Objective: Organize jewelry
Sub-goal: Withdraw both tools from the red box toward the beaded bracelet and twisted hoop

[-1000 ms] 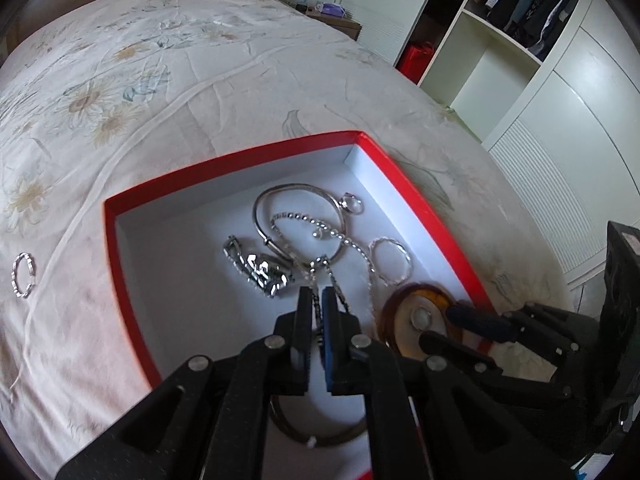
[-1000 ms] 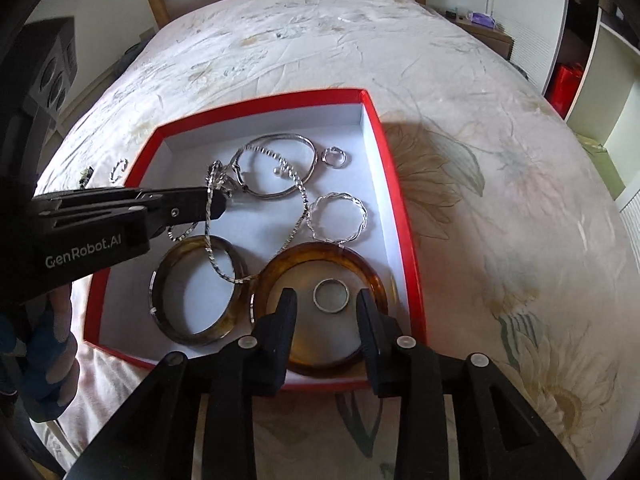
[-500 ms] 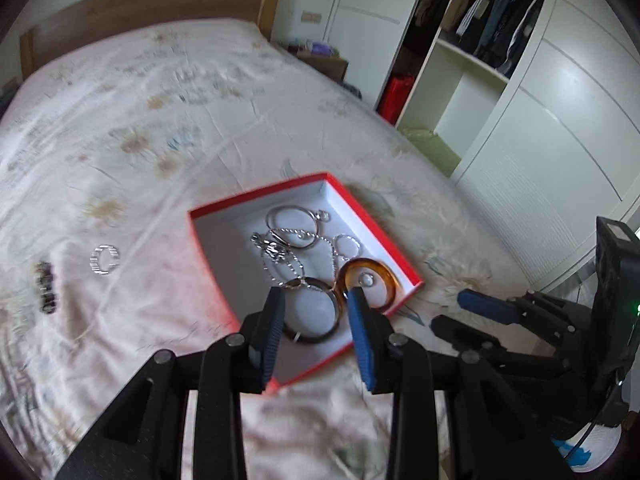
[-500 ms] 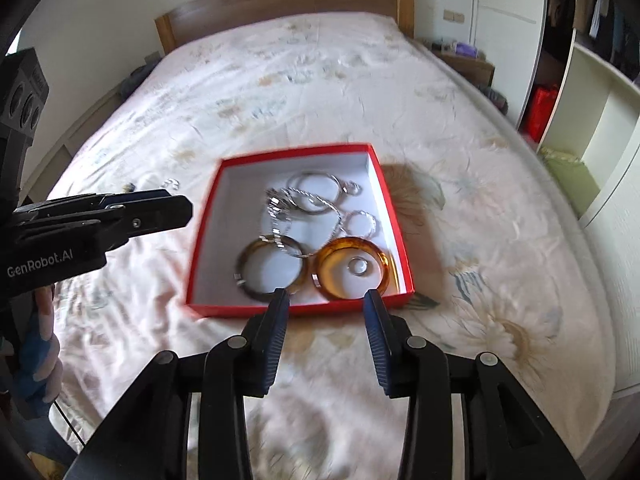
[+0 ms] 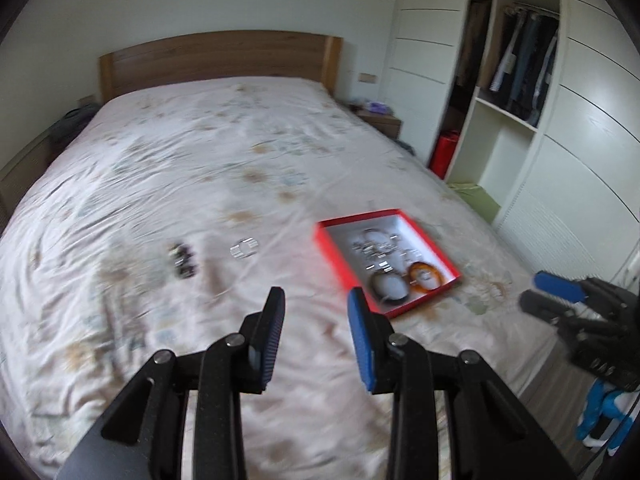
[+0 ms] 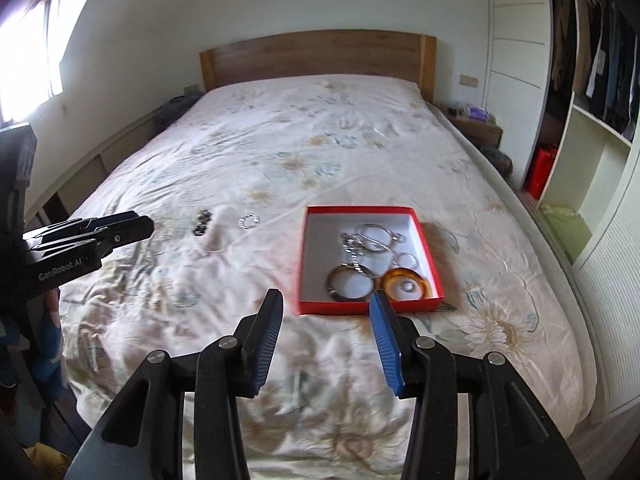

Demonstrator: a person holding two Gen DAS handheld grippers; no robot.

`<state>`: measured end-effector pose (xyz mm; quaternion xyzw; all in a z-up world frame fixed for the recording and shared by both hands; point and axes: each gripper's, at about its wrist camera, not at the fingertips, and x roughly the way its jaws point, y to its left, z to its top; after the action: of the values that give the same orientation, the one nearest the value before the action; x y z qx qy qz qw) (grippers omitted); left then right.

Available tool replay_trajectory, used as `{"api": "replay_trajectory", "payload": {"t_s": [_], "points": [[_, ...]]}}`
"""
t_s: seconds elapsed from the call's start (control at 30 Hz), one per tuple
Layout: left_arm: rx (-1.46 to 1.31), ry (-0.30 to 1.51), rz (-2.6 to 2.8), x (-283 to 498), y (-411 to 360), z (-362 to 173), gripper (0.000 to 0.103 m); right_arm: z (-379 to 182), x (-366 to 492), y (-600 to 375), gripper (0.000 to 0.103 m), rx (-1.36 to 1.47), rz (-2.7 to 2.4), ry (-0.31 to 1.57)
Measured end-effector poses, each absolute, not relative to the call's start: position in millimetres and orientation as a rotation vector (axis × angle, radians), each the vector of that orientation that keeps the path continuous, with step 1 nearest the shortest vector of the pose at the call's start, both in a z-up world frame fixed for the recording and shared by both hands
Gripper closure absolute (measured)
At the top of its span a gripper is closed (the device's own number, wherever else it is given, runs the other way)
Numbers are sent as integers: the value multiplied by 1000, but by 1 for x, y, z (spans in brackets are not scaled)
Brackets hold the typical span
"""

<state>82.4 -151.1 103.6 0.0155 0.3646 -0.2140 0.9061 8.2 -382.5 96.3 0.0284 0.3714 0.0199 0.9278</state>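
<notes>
While both of your grippers hang empty above the bed (image 6: 360,152), the job is only partly done. Your left gripper (image 5: 316,336) stands open with nothing between its blue pads, and your right gripper (image 6: 326,332), whose jaws have just been opening, is likewise spread and bare. The red box (image 6: 434,276) sits on the bedspread near the right edge, holding a tangle of chain (image 6: 354,244), two bangles and some rings. Two pieces lie outside it, well to its left: a silver ring (image 6: 249,221) and a dark beaded piece (image 6: 201,222).

You risk pinching the soft sheet along with that thin ring, since it lies flat in a wrinkled spot. You could also drag the chain out if a pad snags it when you drop something in. Nudging the light box toward the mattress edge is another hazard.
</notes>
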Motion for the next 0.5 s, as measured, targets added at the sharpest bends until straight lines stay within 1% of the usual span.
{"api": "replay_trajectory", "payload": {"t_s": [0.07, 0.13, 0.33, 0.5], "points": [[17, 765, -417, 83, -129, 101, 72, 99, 7, -373, 57, 49, 51, 756], [-2, 774, -375, 87, -103, 97, 72, 100, 11, -365, 54, 40, 62, 756], [-57, 830, -279, 117, -42, 68, 72, 86, 47, -344, 53, 39, 100, 773], [-81, 876, -247, 149, -21, 37, 72, 66, 95, -321, 53, 41, 148, 810]]}}
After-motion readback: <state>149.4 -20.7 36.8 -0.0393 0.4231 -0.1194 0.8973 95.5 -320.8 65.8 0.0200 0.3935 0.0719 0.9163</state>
